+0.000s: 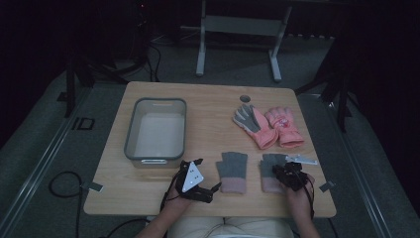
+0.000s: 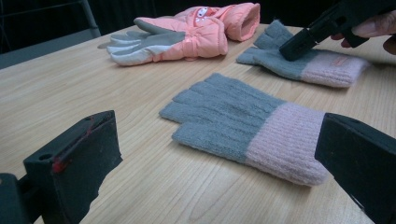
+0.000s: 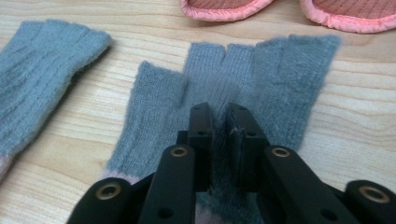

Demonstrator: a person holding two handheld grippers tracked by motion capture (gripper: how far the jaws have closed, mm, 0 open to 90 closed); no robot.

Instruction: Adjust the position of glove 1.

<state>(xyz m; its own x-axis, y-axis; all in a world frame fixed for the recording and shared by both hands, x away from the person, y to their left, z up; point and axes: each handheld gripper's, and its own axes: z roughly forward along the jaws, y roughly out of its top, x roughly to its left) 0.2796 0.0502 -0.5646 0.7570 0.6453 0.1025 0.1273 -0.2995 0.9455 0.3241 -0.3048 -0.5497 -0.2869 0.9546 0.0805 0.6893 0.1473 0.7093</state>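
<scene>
I see the tabletop [image 1: 148,191] carrying a grey tub [image 1: 132,130] at the left and a pair of pink gloves [image 1: 277,126] at the far right. Two grey knit gloves with pink cuffs lie side by side near my edge: the left glove [image 1: 232,171] flat between my grippers, the right glove [image 1: 271,171] just beside it, under my right gripper [image 3: 219,119]. That gripper's fingers stand a narrow gap apart, tips down on the glove's grey knit below its finger stubs; I cannot tell whether they pinch any fabric. My left gripper [image 1: 195,181] sits left of the left glove, fingers spread wide, holding nothing.
</scene>
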